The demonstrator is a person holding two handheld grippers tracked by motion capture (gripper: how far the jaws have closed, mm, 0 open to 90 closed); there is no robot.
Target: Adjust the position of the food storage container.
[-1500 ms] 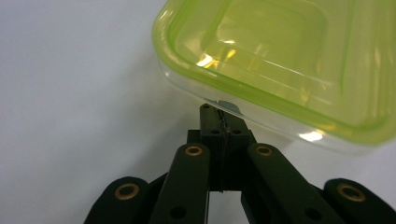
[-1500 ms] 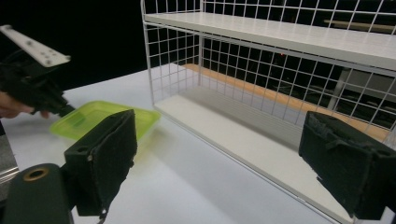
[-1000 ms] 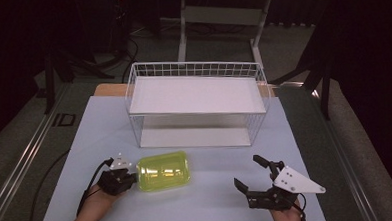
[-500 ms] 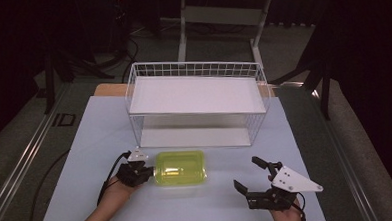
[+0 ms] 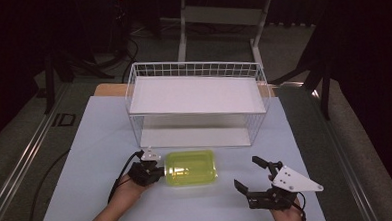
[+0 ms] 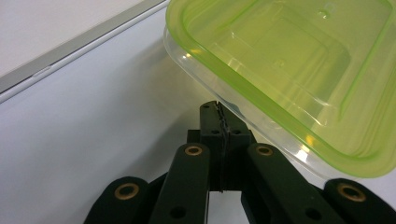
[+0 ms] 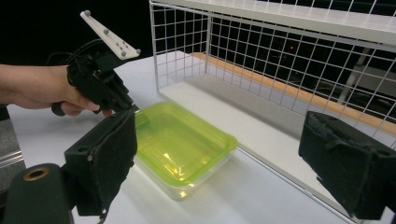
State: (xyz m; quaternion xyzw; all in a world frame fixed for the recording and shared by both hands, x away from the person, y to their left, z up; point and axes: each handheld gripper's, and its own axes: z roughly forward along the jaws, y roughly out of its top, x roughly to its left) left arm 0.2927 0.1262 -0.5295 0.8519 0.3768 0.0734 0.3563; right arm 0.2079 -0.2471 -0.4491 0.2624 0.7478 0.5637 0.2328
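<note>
A clear food container with a yellow-green lid (image 5: 191, 168) lies flat on the pale table, just in front of the wire shelf rack (image 5: 133, 100). My left gripper (image 5: 159, 171) is at the container's left end, jaws shut on its rim. Up close the shut left gripper (image 6: 218, 112) meets the edge of the container (image 6: 289, 70). My right gripper (image 5: 247, 172) stands open to the right of the container, apart from it. Seen from the right gripper (image 7: 224, 163), the container (image 7: 180, 144) lies between its wide-spread pads, farther off, with the left gripper (image 7: 132, 108) at the container's far corner.
The white wire rack (image 7: 187, 51) has a flat white top shelf (image 5: 193, 93) and an open lower bay facing me. The table (image 5: 100, 139) has bare room left of the rack and along its front edge. Cables trail from both grippers.
My left gripper has moved right and a little toward the rack, taking the container with it. The right gripper has stayed almost still and open.
</note>
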